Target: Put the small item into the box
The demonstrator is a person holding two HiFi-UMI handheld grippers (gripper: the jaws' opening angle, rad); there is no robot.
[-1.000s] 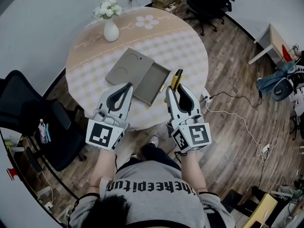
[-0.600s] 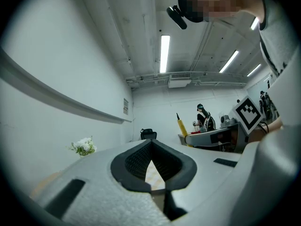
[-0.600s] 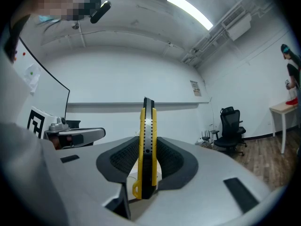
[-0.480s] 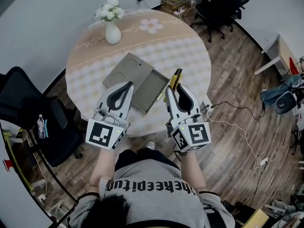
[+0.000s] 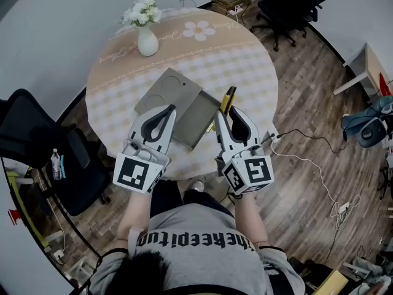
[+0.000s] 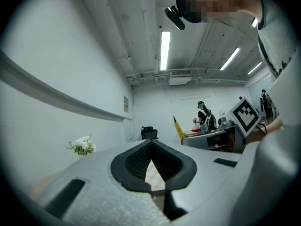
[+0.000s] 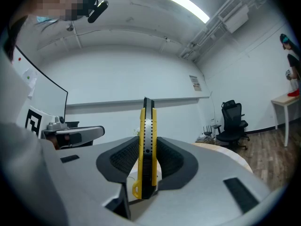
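Item, right gripper (image 5: 229,111): held low over the near edge of the round table (image 5: 236,54), jaws clamped on a yellow utility knife (image 7: 146,126). The knife is gripped by its lower body and stands up along the line of the jaws, its black tip projecting well past them; this appears to be the small item to be boxed, and holding it by the tail leaves the front end free to go in first. Item, left gripper (image 5: 169,109): jaws brought together at the tips with nothing between them, only checked cloth showing through the gap behind; it hovers over the near corner of the box and seems to be standing by, perhaps to steady the box. Item, grey box (image 5: 196,115): a shallow open tray lying flat on the cloth between the two grippers, inside bare. Item, lid (image 5: 164,90): lying beside the tray on its far-left side, edges touching, turned clear so the opening is free. The knife's tip sits just beside the tray's right rim, not yet over it. Item, white vase (image 5: 147,42) of white flowers (image 5: 140,11): at the far-left edge of the table, well apart from the work. Judged state: carrying stage, item in the grip, placement not yet made; the next move calls for a short shift left and down.
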